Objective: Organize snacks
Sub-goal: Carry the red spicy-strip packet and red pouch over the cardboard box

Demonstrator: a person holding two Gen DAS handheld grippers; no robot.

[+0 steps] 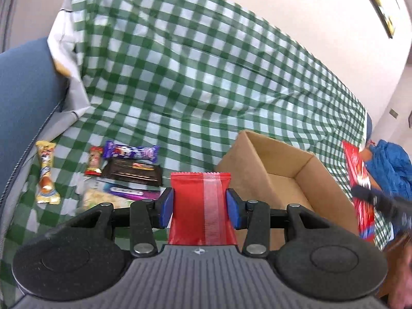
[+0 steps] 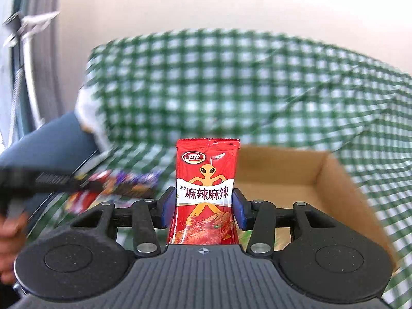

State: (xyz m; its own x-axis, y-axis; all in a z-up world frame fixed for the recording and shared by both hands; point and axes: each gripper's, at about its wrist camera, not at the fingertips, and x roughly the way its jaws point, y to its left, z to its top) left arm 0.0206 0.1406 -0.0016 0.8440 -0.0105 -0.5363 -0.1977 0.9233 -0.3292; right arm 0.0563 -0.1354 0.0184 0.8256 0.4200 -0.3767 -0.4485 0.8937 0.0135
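Lying left of cardboard box (image 1: 267,170), loose snack bars (image 1: 131,164), checked cloth (image 1: 180,77)

Bright even daylight, soft shadows, heavy motion blur esp. right view, fisheye-bent edges

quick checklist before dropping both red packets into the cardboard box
1. Left gripper shut on its red packet, seam side up: ok.
2. Right gripper shut on the red packet with the alien figure: ok.
3. Cardboard box open at the top, with bare floor showing: ok.
4. Either packet already over the box opening: cannot tell; the box lies ahead and to the right in both wrist views.
5. Loose snacks on the checked cloth, such as the purple bar and the dark bar, lying clear of the box: ok.
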